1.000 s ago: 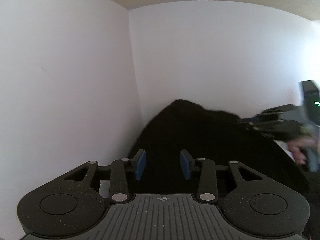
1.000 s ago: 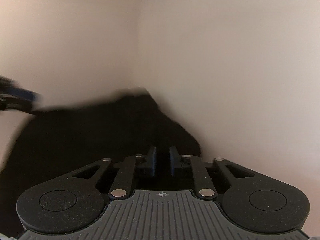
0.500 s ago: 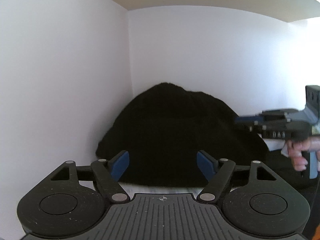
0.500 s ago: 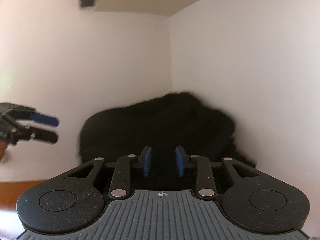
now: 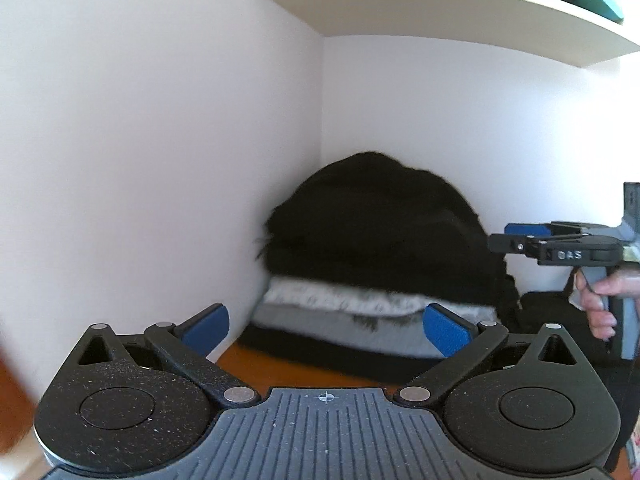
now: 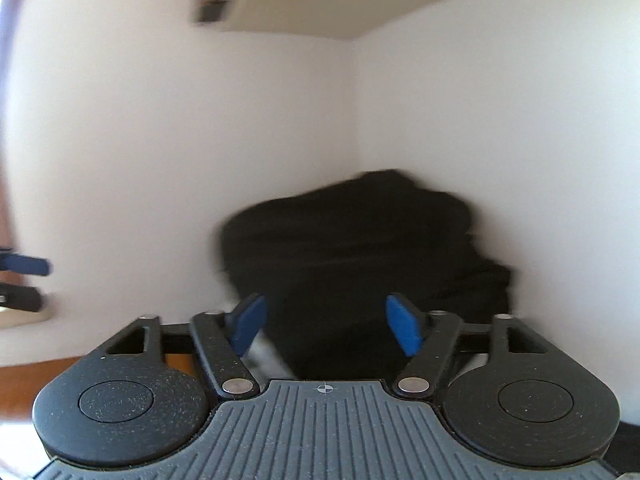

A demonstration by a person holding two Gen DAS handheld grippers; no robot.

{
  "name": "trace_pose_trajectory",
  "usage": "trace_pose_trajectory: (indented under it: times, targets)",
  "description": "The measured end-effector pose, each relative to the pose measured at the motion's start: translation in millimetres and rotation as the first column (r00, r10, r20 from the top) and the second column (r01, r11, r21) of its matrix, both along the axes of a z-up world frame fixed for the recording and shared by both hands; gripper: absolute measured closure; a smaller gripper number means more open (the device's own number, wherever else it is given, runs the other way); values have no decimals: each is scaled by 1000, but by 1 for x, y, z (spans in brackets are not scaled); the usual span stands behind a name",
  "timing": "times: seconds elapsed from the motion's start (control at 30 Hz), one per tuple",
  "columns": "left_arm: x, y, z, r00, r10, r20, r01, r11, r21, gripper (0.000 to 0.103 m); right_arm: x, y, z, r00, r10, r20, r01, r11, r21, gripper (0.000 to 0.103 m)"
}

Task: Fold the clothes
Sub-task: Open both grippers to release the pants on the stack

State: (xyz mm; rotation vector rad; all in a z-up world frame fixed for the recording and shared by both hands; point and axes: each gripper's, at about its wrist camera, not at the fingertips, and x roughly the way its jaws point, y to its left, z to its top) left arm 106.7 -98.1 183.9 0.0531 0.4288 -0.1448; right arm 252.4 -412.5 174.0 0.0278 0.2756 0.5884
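A folded black garment tops a stack in the white corner, over a grey-white fleecy layer and a dark bottom layer. My left gripper hangs back from the stack, its jaws opening wide with nothing between them. In the right wrist view the same black garment fills the corner, blurred. My right gripper is short of it, jaws opening and holding nothing. It appears side-on as the right gripper in the left wrist view, with a hand on its handle.
The stack rests on an orange-brown wooden surface, with white walls close on two sides. A white shelf with books hangs overhead. More dark cloth lies right of the stack. The left gripper's fingertips show at the left edge.
Both grippers have let go of the black garment, drawn back from the corner and spread their jaws. The lower layers, the wooden surface and the shelf have come into view.
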Motion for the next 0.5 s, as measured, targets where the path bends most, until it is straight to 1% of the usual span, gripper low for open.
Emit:
trace_pose_trajectory:
  times: [0.13,0.27,0.33,0.4,0.47,0.5]
  targets:
    - [-27,17,-5,1000,17,-17,-18,1000,-3,0,-39,42,1,994,107,-17,-107,994,23,25]
    - [-57,33,-17,999,14,-29,-15,1000,-18,0,-75,64,-5,984,169,-51,-166,984,55,20]
    - [-70,39,-24,999,11,-40,-12,1000,-25,0,-85,77,-12,981,177,-75,-174,983,52,15]
    - [-82,46,-30,998,12,-56,-13,1000,-20,0,-95,88,-21,979,177,-102,-174,984,42,13]
    - [-88,53,-39,998,17,-62,-18,1000,-23,0,-108,102,-36,977,164,-135,-162,986,25,10]
    - [-89,57,-44,997,19,-68,-21,999,-28,0,-115,109,-43,976,157,-151,-156,988,16,6]
